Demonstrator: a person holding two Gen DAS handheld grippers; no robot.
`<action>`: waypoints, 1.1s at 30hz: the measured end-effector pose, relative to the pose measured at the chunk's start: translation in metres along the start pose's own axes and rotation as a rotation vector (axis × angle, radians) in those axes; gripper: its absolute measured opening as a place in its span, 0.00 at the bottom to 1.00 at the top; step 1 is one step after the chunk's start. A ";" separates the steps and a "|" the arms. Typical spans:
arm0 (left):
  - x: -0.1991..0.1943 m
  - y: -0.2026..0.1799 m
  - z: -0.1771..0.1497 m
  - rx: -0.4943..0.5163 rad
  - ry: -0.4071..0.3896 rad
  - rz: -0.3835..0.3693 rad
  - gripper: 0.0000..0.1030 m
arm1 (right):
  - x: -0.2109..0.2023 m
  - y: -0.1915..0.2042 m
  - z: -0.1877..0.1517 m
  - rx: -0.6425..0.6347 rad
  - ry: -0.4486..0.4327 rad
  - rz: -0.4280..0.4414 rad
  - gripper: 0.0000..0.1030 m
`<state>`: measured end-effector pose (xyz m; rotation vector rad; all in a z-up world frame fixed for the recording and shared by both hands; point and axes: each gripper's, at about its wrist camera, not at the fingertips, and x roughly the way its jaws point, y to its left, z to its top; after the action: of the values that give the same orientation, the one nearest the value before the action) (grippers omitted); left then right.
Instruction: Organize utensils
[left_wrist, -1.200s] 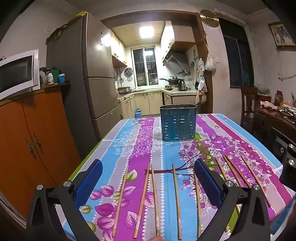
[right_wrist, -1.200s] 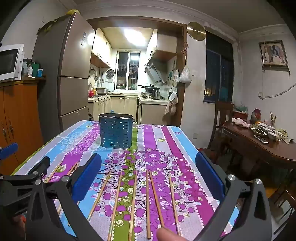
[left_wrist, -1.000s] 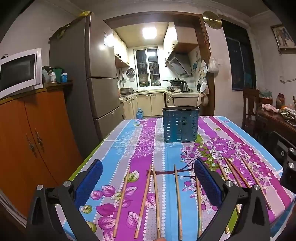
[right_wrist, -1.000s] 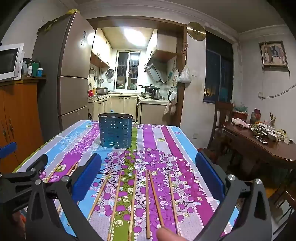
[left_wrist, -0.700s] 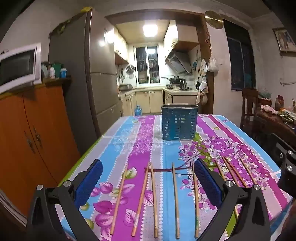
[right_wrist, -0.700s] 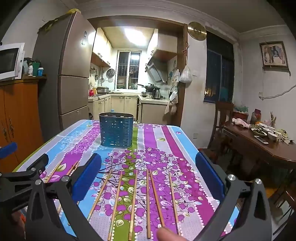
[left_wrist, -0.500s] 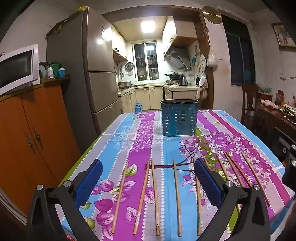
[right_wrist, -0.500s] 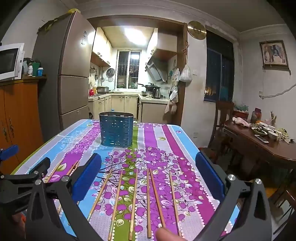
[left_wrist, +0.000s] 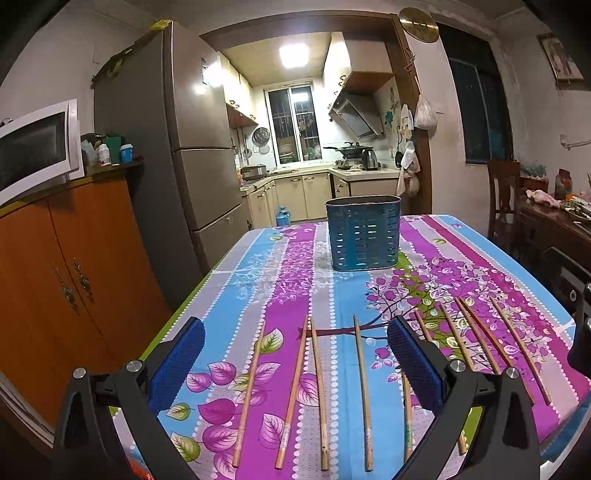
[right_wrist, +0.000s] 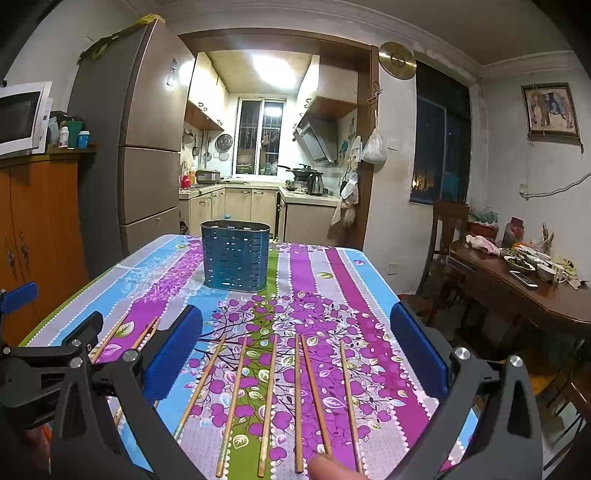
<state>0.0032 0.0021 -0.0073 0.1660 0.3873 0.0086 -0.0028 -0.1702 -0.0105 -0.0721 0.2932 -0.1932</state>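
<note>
Left wrist view: the left gripper hovers with fingers spread wide over wooden chopsticks lying in a row along the near edge of the table, the blue slotted holder standing toward the far edge. The sticks look light, stiff and thin, likely best pinched mid-shaft.

Right wrist view: the right gripper is likewise wide apart and empty above more chopsticks; lying flat, they may roll or slip.

Your wooden chopsticks lie flat, roughly parallel, along the table's near edge; the blue slotted holder stands upright farther back.
</note>
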 end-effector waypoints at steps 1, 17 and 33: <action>0.000 0.000 0.000 0.001 0.000 0.002 0.96 | 0.000 0.000 0.000 0.000 -0.001 -0.001 0.95; 0.003 0.001 0.002 0.021 0.000 0.019 0.96 | 0.000 0.002 -0.001 -0.008 0.002 0.004 0.95; 0.003 -0.002 0.002 0.032 -0.002 0.032 0.96 | 0.001 0.002 -0.002 -0.005 0.005 0.007 0.95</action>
<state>0.0063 0.0001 -0.0071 0.2038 0.3827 0.0334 -0.0024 -0.1688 -0.0123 -0.0758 0.2986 -0.1852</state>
